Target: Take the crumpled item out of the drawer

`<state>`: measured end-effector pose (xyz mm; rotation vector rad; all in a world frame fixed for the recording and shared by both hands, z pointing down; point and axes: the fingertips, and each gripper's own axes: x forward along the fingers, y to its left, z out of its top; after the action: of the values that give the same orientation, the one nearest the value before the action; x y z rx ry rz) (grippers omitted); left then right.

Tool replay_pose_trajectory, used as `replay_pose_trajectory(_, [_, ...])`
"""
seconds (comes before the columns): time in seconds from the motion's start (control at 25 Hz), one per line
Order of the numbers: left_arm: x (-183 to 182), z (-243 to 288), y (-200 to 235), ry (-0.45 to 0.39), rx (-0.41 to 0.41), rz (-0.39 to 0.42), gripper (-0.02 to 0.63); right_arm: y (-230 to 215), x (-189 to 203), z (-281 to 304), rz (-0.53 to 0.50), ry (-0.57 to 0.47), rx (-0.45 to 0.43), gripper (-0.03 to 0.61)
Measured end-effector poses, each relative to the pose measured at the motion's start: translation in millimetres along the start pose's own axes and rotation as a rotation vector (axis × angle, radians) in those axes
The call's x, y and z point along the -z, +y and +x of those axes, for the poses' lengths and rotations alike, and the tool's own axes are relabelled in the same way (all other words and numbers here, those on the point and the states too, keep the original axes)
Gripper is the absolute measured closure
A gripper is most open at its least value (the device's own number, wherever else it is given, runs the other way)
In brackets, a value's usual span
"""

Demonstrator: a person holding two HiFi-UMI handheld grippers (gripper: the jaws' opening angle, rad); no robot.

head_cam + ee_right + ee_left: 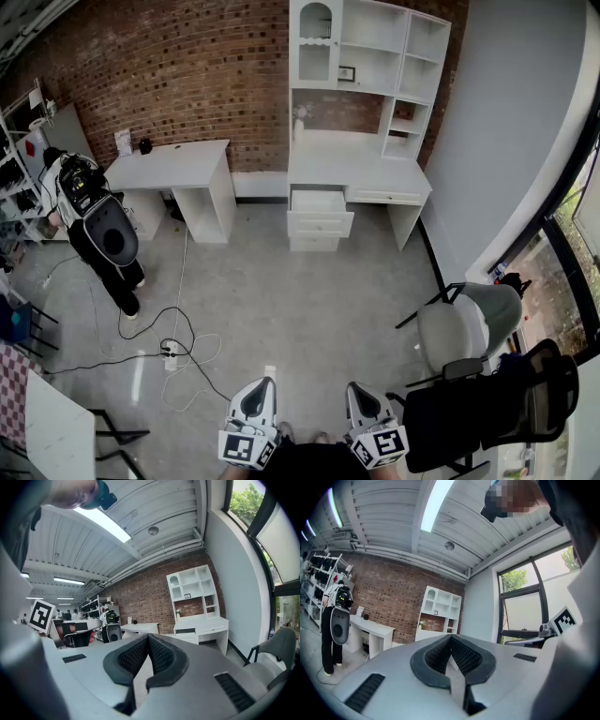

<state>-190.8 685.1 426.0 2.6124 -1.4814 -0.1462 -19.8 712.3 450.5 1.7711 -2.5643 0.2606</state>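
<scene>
Across the room, a white desk with a hutch (361, 173) stands against the brick wall. Its top left drawer (319, 200) is pulled open; what lies inside is too far away to make out, and no crumpled item shows. Both grippers are held low at the bottom of the head view, far from the desk. My left gripper (262, 384) is shut with nothing between its pads, and its own view (450, 637) shows the jaws meeting. My right gripper (357, 387) is likewise shut and empty (148, 637). The desk (201, 623) appears beyond the right jaws.
A second white desk (173, 169) stands to the left, with a black-and-white machine (98, 230) in front of it. Cables and a power strip (172, 352) lie on the grey floor. A grey chair (469, 323) and a black chair (506, 403) stand at the right. A white table (56, 422) is at lower left.
</scene>
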Motion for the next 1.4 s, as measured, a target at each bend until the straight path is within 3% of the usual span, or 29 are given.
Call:
replay_pose_trajectory(0.56, [1, 1, 12, 0.003, 0.013, -0.004, 0.588, 6, 0, 7, 0.008, -0.006, 0.016, 0.565])
replay_pose_trajectory(0.96, [6, 1, 45, 0.000, 0.055, -0.020, 0.588, 25, 8, 37, 0.010, -0.008, 0.054, 0.565])
replay_pose_trajectory(1.2, [18, 40, 57, 0.019, 0.071, -0.030, 0.589, 3, 8, 75, 0.020, -0.006, 0.062, 0.565])
replay_pose_trajectory(1.4, [24, 100, 75, 0.006, 0.031, -0.035, 0.589, -37, 7, 133, 0.008, -0.013, 0.043, 0.565])
